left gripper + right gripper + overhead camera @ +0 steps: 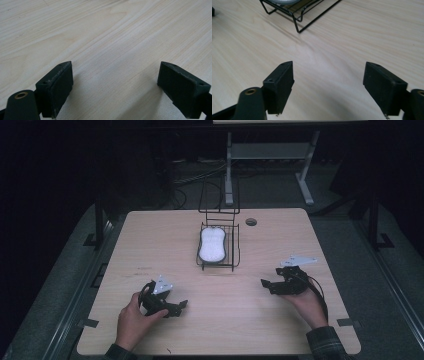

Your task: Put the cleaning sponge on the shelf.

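Both tools spread, nothing between the jaws. Left tool (176, 307) low over the near-left worktop (150, 245), right tool (266, 284) near-right. White sponge (212, 245) lies in the black wire rack (235, 251), centre-far, well apart from both.

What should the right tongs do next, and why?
Probably slide toward the wire basket. The right tongs stand open with nothing between them, pointing along bare table, and the white sponge lies in that basket, apart from both tongs.
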`<action>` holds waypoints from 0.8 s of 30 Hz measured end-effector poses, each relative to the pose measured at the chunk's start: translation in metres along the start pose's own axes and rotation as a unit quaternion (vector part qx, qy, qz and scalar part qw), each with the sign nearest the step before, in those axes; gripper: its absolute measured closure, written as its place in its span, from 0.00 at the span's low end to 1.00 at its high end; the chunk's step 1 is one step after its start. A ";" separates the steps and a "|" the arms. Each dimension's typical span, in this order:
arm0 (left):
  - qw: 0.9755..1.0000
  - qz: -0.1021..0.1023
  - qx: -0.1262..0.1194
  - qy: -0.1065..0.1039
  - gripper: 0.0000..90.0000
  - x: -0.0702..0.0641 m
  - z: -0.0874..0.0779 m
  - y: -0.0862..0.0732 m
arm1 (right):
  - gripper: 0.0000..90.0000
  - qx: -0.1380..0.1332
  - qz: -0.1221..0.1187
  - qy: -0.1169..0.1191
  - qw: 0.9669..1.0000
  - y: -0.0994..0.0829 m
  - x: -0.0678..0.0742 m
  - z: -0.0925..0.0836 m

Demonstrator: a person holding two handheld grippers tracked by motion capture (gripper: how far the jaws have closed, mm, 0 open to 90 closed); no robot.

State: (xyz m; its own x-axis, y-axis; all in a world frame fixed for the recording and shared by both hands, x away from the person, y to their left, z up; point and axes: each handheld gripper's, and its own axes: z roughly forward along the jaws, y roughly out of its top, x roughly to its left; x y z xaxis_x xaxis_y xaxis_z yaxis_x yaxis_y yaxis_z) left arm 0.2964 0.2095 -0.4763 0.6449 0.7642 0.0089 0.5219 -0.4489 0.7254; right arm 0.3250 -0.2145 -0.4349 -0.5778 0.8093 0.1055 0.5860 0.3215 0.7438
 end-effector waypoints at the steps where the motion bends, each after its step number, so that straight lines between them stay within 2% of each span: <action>1: 1.000 0.000 0.000 0.000 0.14 0.000 0.000 0.000 | 0.25 0.000 0.000 0.000 1.000 0.000 0.000 0.000; 5: 1.000 0.000 0.000 0.000 0.14 0.000 0.000 0.000 | 0.23 0.004 0.007 -0.005 1.000 -0.018 -0.002 -0.012; 7: 1.000 0.000 0.000 0.000 0.14 0.000 0.000 0.000 | 0.22 0.008 0.018 -0.002 1.000 -0.026 -0.003 -0.017; 9: 1.000 0.001 0.000 0.000 0.14 0.000 0.000 0.000 | 0.21 0.011 0.026 -0.008 1.000 -0.035 -0.005 -0.022; 11: 1.000 0.001 0.000 0.000 0.14 0.000 0.000 0.000 | 0.21 0.010 0.026 -0.010 1.000 -0.039 -0.005 -0.024; 14: 1.000 0.001 0.000 0.000 0.14 0.000 0.000 0.000 | 0.18 0.014 0.031 -0.021 0.999 -0.055 -0.006 -0.034; 17: 1.000 0.001 0.000 0.000 0.14 0.000 0.000 0.000 | 0.16 0.023 0.027 -0.029 0.999 -0.066 -0.007 -0.037; 20: 1.000 0.000 0.000 0.000 0.14 0.000 0.000 0.000 | 0.15 0.038 0.020 -0.051 0.998 -0.076 -0.005 -0.037; 24: 1.000 0.000 0.001 0.000 0.14 0.000 0.000 0.000 | 0.13 0.036 0.022 -0.056 0.998 -0.085 -0.004 -0.036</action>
State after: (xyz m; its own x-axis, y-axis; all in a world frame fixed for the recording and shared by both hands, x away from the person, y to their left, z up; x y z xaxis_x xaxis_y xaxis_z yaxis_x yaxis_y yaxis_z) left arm 0.2967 0.2091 -0.4762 0.6449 0.7642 0.0098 0.5224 -0.4501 0.7242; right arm 0.2568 -0.2624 -0.4744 -0.4851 0.8724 0.0597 0.6515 0.3150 0.6902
